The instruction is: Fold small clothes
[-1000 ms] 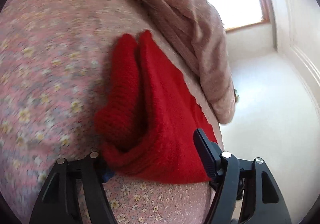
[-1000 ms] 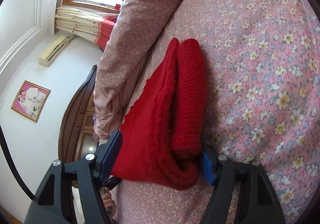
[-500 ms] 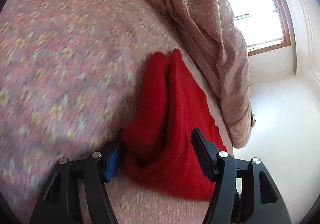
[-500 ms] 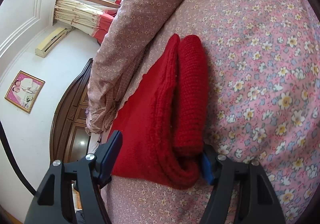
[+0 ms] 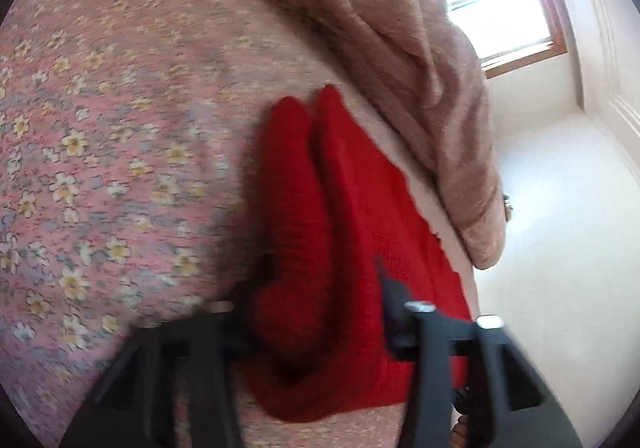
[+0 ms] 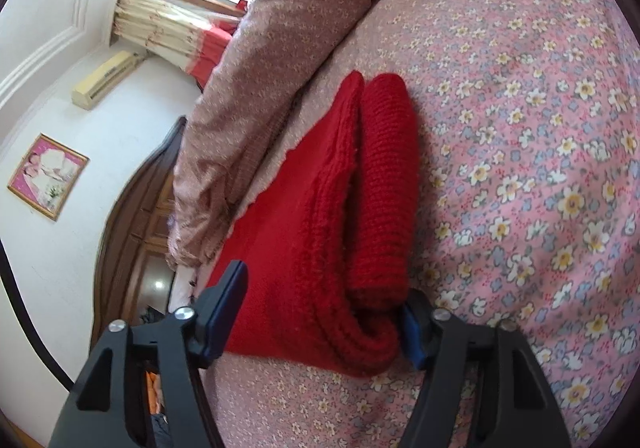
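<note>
Sweater: red knit sweater (image 6: 320, 232) lies on the flowered bedsheet (image 6: 520, 168), its near edge rolled into a thick double fold between both tools.
Right gripper: right gripper (image 6: 324, 312) straddles the rolled edge, fingers spread and not pinching; the right pad touches the roll, the left stands off over the flat part, likely bracketing the bulk for a grasp.
Left gripper: left gripper (image 5: 316, 312) is blurred; fingers look parted around the same roll, but I cannot tell for sure.
Quilt: pink quilt (image 6: 256, 88) is heaped just beyond the sweater.
Room: window (image 5: 492, 0) and wall lie farthest.
</note>
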Motion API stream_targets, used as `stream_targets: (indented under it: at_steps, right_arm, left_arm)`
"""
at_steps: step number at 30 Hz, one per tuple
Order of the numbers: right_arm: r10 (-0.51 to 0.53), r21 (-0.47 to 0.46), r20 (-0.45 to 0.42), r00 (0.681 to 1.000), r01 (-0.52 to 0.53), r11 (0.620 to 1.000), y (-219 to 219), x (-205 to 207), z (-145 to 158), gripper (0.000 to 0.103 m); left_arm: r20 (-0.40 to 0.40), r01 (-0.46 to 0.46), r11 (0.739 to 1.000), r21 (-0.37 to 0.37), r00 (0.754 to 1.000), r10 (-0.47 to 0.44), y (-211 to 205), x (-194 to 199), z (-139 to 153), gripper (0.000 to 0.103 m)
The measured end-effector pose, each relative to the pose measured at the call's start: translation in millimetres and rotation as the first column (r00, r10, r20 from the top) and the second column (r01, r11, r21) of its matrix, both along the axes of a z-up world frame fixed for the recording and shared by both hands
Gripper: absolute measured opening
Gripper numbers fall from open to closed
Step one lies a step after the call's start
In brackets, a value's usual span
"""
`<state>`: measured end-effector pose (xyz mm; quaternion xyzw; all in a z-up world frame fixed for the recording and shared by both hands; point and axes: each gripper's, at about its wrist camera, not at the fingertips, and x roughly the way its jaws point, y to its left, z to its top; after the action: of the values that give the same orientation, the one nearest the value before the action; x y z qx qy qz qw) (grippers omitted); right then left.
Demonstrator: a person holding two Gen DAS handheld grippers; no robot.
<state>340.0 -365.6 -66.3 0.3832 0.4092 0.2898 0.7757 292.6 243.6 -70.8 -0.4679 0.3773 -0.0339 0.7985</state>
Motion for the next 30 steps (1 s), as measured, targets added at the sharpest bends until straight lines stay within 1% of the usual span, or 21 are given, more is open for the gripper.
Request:
stream_targets:
  at_steps: [1,3,4,5,7,9,12,13,17,19,22,24,26,28,30]
  right_arm:
    - [-0.008,0.018,-0.003,1.0,0.008,1.0,-1.9,0.0,-3.2,0.039]
    - [-0.023,0.089,-0.045,0.999,0.027,0.996,-8.6,2.1,-16.6,0.031]
    - [-0.035,0.112,-0.052,0.998,0.041,0.993,-11.1,1.7,-20.5,0.028]
    - [-0.042,0.116,-0.05,0.998,0.047,0.992,-11.4,1.0,-20.9,0.028]
    - [-0.048,0.084,-0.033,0.998,0.05,0.995,-8.3,-0.6,-16.6,0.026]
    - [-0.057,0.063,-0.019,0.998,0.058,0.996,-5.4,-2.5,-13.6,0.024]
    - [-0.109,0.016,-0.037,0.993,0.11,0.994,-5.6,-8.4,-13.0,0.022]
    - [-0.129,0.02,-0.041,0.991,0.13,0.991,-6.9,-14.6,-13.5,0.021]
    - [-0.136,0.058,-0.059,0.989,0.139,0.989,-16.9,-39.2,-12.0,0.021]
    - [-0.141,0.081,-0.071,0.987,0.146,0.986,-26.1,-59.3,-8.4,0.021]
    - [-0.145,0.099,-0.081,0.986,0.153,0.983,-40.2,-92.3,-5.4,0.021]
    - [-0.15,0.118,-0.103,0.983,0.162,0.98,-51.0,-126.6,-8.4,0.021]
    - [-0.156,0.126,-0.117,0.981,0.17,0.977,-58.2,-158.2,-11.5,0.021]
    - [-0.16,0.127,-0.126,0.979,0.176,0.976,-63.6,-193.6,-15.8,0.022]
    - [-0.164,0.126,-0.14,0.977,0.182,0.975,-66.9,-214.2,-22.4,0.022]
  left_arm:
    - [0.01,0.002,1.0,-0.004,1.0,-0.002,0.6,-0.2,-1.7,0.029]
    - [0.021,0.007,1.0,0.003,1.0,-0.007,-1.2,-1.7,1.0,0.027]
    - [0.022,0.008,1.0,0.01,1.0,-0.008,-4.4,-0.2,2.1,0.026]
    - [0.024,0.008,1.0,0.021,1.0,-0.008,-6.0,0.3,4.1,0.026]
    - [0.028,0.008,1.0,0.026,1.0,-0.009,-9.6,2.5,5.3,0.025]
    - [0.031,0.009,1.0,0.014,0.999,-0.009,-8.7,1.3,5.0,0.024]
    - [0.037,0.016,1.0,-0.022,0.999,-0.015,-3.5,-9.0,5.2,0.021]
    - [0.042,0.016,0.999,-0.032,0.999,-0.015,-3.0,-15.6,6.6,0.02]
    - [0.061,0.031,0.998,-0.052,0.998,-0.028,-6.5,-56.5,15.7,0.019]
    - [0.067,0.047,0.997,-0.053,0.997,-0.044,-9.6,-79.1,22.0,0.019]
    - [0.058,0.077,0.997,-0.03,0.995,-0.075,-21.0,-123.5,25.3,0.019]
    - [0.031,0.084,0.996,-0.031,0.996,-0.083,-27.6,-156.7,17.3,0.019]
    - [0.009,0.079,0.996,-0.05,0.997,-0.078,-27.9,-178.3,10.9,0.019]
    - [-0.005,0.074,0.996,-0.055,0.997,-0.074,-27.5,-190.1,5.7,0.019]
    - [-0.007,0.071,0.997,-0.033,0.997,-0.071,-26.9,-189.9,-0.5,0.02]
